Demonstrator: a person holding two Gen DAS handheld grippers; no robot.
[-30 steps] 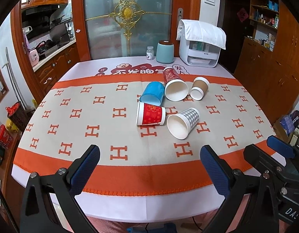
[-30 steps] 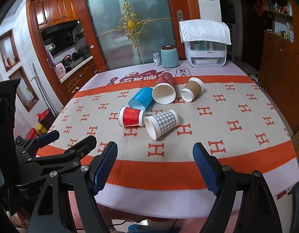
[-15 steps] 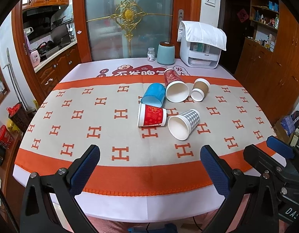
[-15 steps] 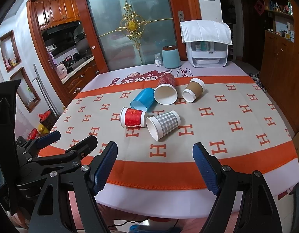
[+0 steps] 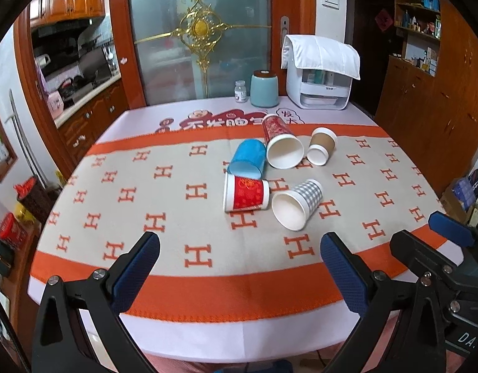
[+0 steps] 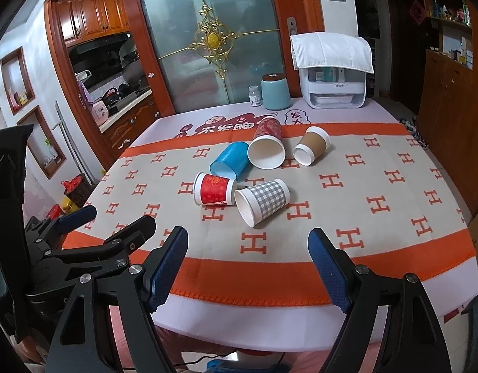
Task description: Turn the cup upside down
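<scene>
Several paper cups lie on their sides in the middle of the table: a grey checked cup (image 5: 298, 205) (image 6: 262, 201), a short red cup (image 5: 245, 192) (image 6: 214, 189), a blue cup (image 5: 248, 159) (image 6: 230, 159), a tall red cup (image 5: 282, 147) (image 6: 267, 147) and a brown cup (image 5: 321, 146) (image 6: 312, 145). My left gripper (image 5: 239, 276) is open and empty above the near table edge. My right gripper (image 6: 248, 275) is open and empty there too, to the right of the left one. The left gripper also shows in the right wrist view (image 6: 105, 227).
The table (image 5: 208, 320) wears an orange and beige H-patterned cloth. At its far edge stand a teal canister (image 5: 264, 88), a small white bottle (image 5: 240, 91) and a white appliance under a cloth (image 5: 319, 74). Wooden cabinets (image 5: 425, 99) line the right.
Both grippers have moved slightly forward toward the cups. The cups have not moved.
</scene>
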